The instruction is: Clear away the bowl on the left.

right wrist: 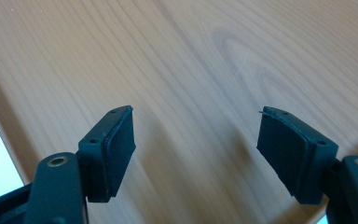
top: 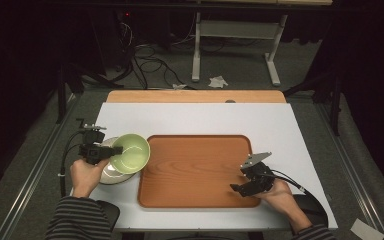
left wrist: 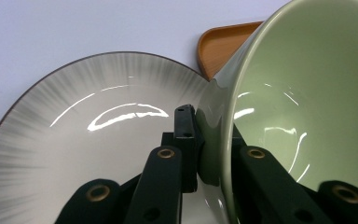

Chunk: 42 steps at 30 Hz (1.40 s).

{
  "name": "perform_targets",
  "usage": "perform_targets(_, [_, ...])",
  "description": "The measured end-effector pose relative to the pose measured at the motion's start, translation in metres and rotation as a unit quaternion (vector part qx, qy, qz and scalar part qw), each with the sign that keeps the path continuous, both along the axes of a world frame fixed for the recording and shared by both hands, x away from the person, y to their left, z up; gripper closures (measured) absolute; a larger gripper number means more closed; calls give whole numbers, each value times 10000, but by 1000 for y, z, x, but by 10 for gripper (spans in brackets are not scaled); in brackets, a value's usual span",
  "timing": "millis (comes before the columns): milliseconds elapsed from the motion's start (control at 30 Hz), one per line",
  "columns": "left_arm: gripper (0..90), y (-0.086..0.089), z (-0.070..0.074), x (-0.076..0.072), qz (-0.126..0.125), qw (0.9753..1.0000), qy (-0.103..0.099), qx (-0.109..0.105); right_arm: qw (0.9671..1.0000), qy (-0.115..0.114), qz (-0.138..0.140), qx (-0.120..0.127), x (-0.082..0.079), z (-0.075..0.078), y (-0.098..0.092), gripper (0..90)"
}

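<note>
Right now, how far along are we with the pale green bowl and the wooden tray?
Done: the left gripper is clamped on the rim of the pale green ceramic bowl, which is tilted above the grey-streaked white plate. In hand: getting the bowl off that plate. Left, probably: moving it onto the bare rectangular wooden tray. The right gripper hovers open over the tray, holding nothing.

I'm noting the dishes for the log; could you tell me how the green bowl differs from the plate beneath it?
The green bowl is plain pale green and deep; the plate is white with grey streaks, a dark rim, and shallow. The bowl is tilted, its wall clamped by the left gripper; the plate lies flat on the table. Both are glossy.
</note>
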<state>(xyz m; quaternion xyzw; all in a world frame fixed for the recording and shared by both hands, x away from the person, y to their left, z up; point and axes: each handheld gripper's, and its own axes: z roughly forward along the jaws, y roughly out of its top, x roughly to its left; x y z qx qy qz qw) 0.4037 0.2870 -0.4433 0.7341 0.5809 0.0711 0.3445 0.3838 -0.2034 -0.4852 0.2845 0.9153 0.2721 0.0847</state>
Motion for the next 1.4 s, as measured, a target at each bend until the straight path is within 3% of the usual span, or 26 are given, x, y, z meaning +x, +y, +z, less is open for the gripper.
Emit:
perform_targets(467, [838, -32, 8, 1, -419, 9991, -75, -22, 10000, 2, 4, 32, 0, 1, 0, 289])
perform_targets(1267, [838, -87, 13, 14, -1128, 9936, -14, -16, 10000, -8, 27, 70, 1, 0, 0, 288])
perform_targets(1400, [838, -98, 13, 17, -1297, 9916, -5, 25, 10000, -21, 49, 54, 0, 1, 0, 288])
